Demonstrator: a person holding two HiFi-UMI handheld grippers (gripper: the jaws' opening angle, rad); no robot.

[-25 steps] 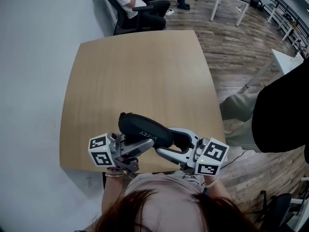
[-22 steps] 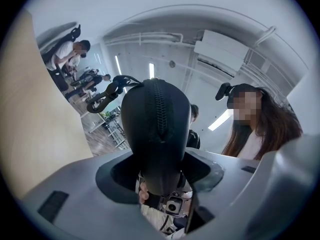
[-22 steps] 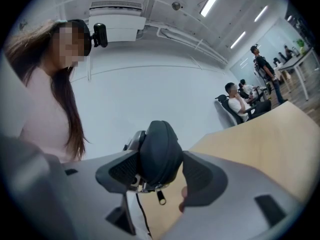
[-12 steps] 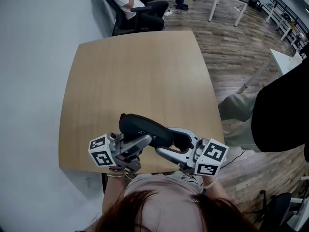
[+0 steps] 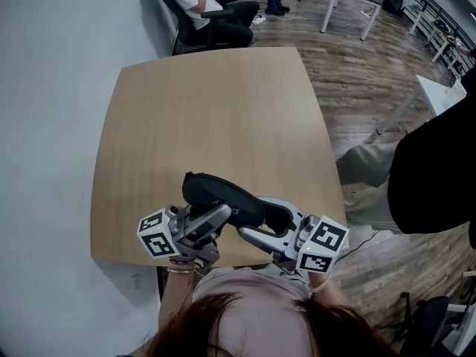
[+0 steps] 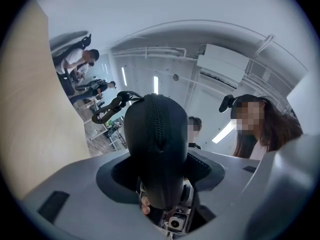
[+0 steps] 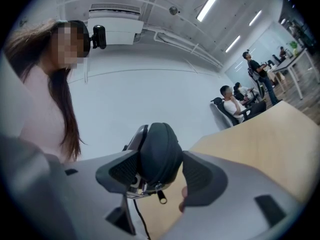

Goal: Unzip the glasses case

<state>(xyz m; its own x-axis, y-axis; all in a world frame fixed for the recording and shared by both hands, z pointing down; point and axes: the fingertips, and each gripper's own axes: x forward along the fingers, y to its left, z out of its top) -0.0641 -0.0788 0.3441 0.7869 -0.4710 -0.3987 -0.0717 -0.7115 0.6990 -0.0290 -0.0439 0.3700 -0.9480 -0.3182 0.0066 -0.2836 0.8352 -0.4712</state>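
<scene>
- Right gripper (image 7: 160, 173): jaws clamped on one end of glasses case (image 7: 159, 154), over bench (image 7: 260, 144).
- Left gripper (image 6: 162, 169): jaws just been opening, now wide; case's other end sits loose between them.

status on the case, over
Left gripper jaws just opening, glasses case loose between them. Right gripper clamps its end above table. Zip looks shut. Nothing blocking.

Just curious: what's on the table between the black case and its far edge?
Nothing: in the head view, the table is bare from the glasses case to its far edge.
</scene>
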